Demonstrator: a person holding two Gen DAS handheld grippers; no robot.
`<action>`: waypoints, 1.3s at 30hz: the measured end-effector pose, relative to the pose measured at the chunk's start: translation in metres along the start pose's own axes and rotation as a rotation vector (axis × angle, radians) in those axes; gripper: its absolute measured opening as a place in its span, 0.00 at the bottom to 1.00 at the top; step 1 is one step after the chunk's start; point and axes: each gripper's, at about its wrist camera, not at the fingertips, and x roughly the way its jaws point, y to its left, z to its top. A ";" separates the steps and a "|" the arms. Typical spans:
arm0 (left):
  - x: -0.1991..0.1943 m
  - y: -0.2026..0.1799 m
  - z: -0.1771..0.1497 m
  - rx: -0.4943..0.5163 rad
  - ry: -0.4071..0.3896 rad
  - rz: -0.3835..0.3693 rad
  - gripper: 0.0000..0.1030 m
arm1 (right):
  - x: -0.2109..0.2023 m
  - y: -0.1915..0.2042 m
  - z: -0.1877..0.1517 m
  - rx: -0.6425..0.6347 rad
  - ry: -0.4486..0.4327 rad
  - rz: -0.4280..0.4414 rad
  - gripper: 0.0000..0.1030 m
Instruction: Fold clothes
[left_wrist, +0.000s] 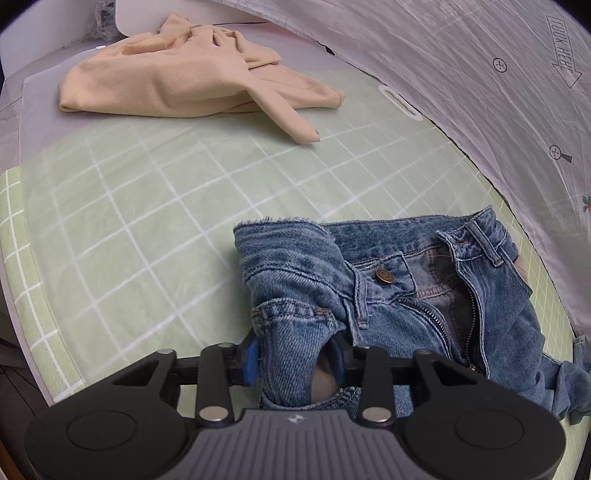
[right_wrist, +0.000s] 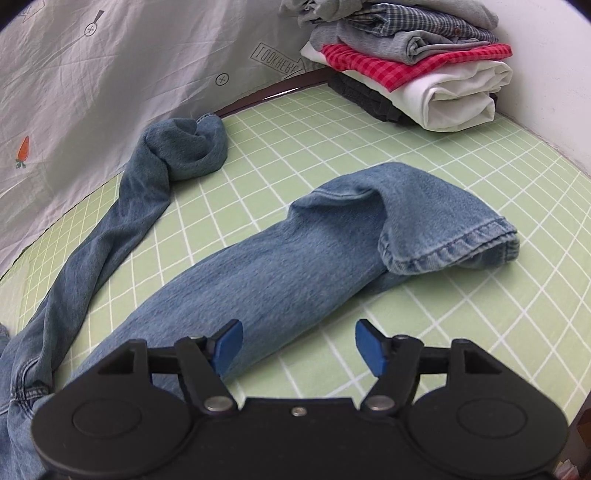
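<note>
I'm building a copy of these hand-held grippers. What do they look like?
Both the left gripper and the right gripper are matte black, with two round discs, silver pivot pins and blue fingertip pads. The left one has a grey ribbed centre plate with a small white logo.

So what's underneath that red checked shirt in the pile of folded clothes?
Directly under the red checked shirt lies a folded white garment, and below that something dark grey on the green gridded mat. Most of the dark piece is covered, so I can't identify it.

On the green grid-checked bed (right_wrist: 332, 155), blue jeans (right_wrist: 258, 273) sprawl near a folded clothes stack (right_wrist: 417, 70), a beige garment (left_wrist: 177, 70) beyond the jeans.
</note>
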 end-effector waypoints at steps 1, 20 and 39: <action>-0.001 0.002 0.002 0.013 -0.007 0.003 0.11 | -0.003 0.005 -0.005 -0.004 0.003 0.002 0.67; -0.042 0.074 0.049 0.151 -0.114 0.071 0.41 | -0.031 0.053 -0.103 0.108 0.090 -0.003 0.69; -0.049 -0.071 -0.077 0.398 -0.129 0.012 0.89 | 0.006 -0.026 -0.015 -0.032 0.017 0.025 0.35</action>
